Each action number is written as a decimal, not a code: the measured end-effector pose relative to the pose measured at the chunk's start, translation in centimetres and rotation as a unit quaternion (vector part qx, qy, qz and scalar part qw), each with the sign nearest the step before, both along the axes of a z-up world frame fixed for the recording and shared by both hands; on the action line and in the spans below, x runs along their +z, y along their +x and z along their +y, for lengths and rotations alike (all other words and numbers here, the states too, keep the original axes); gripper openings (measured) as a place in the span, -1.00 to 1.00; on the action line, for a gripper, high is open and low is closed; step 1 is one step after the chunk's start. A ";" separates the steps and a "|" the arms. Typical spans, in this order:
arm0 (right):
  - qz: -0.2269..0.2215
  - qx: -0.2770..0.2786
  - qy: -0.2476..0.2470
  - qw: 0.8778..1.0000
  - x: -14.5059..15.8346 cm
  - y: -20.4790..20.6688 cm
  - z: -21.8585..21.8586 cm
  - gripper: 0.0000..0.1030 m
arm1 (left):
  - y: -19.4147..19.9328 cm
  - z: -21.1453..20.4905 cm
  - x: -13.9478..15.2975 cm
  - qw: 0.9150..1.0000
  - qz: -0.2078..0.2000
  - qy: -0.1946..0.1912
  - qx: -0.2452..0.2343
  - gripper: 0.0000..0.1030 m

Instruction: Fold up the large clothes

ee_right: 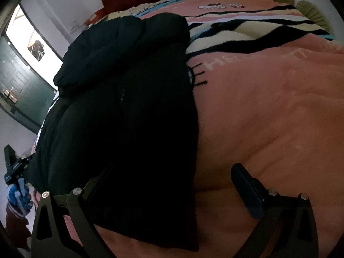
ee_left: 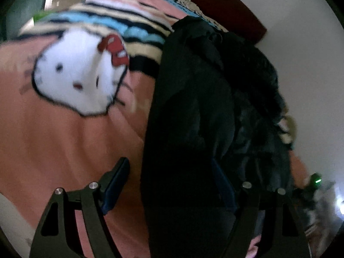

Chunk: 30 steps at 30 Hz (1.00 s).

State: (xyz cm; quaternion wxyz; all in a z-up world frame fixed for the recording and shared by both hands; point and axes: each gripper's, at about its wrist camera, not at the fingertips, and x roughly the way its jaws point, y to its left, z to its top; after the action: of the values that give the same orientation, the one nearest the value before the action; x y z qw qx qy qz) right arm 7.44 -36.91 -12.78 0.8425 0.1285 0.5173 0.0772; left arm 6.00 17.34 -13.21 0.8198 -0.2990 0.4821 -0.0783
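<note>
A large black padded jacket lies on a pink blanket on a bed; it also shows in the right wrist view. My left gripper is open, its left finger over the blanket and its right finger against the jacket's near part. My right gripper is open, straddling the jacket's right edge: the left finger is over the jacket, the right finger over the blanket. The left gripper also shows in the right wrist view at the far left.
The blanket has a white cat face and black, blue and cream stripes. A dark red headboard and white wall lie beyond. A dark green door and bright doorway stand left of the bed.
</note>
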 end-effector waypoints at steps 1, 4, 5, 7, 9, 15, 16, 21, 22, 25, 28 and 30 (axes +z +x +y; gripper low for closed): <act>0.001 0.004 0.002 1.000 -0.1 0.0 0.2 0.98 | -0.2 0.2 -0.3 1.000 -0.001 -0.026 -0.002 0.48; 0.007 0.015 0.019 1.000 -0.5 0.1 0.5 0.98 | -0.4 -0.4 -1.0 0.995 -0.007 -0.095 -0.031 0.48; 0.009 0.020 0.030 0.999 -0.6 0.2 0.7 0.98 | -0.4 -1.0 -1.1 0.994 -0.008 -0.103 -0.042 0.48; 0.013 0.030 0.048 0.998 -0.8 0.3 1.1 0.98 | -0.5 -2.1 -1.3 0.993 -0.007 -0.101 -0.059 0.48; 0.015 0.039 0.069 0.997 -1.0 0.3 1.4 0.98 | -0.4 -2.7 -1.3 0.993 -0.005 -0.101 -0.060 0.48; 0.017 0.051 0.103 0.993 -1.0 0.1 1.3 0.75 | -0.7 -3.1 -0.2 0.993 -0.014 -0.100 -0.065 0.48; 0.017 0.054 0.113 0.992 -1.1 0.1 1.2 0.50 | -0.6 -3.3 -0.1 0.993 -0.014 -0.100 -0.065 0.48; 0.016 0.051 0.148 0.988 -1.4 0.2 0.3 0.15 | -0.3 -4.0 0.4 0.993 -0.005 -0.098 -0.068 0.44; 0.017 0.051 0.151 0.987 -1.5 0.1 0.2 0.14 | -0.2 -4.0 0.5 0.993 -0.003 -0.096 -0.071 0.44; 0.029 0.050 0.151 0.987 -2.1 0.3 0.1 0.17 | 0.2 -5.0 0.2 0.993 0.015 -0.086 -0.081 0.44; 0.042 0.051 0.145 0.987 -2.8 0.7 0.8 0.21 | 0.2 -5.8 0.0 0.994 0.023 -0.076 -0.080 0.44; 0.042 0.058 0.142 0.987 -2.7 0.8 1.3 0.11 | 0.1 -6.1 0.4 0.994 0.017 -0.072 -0.081 0.23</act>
State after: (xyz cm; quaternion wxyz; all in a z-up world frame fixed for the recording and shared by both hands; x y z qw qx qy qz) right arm 8.24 -35.64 -15.46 0.7875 0.2195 0.5426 0.1929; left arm 6.09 11.21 -12.84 0.7789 -0.3183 0.5118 -0.1736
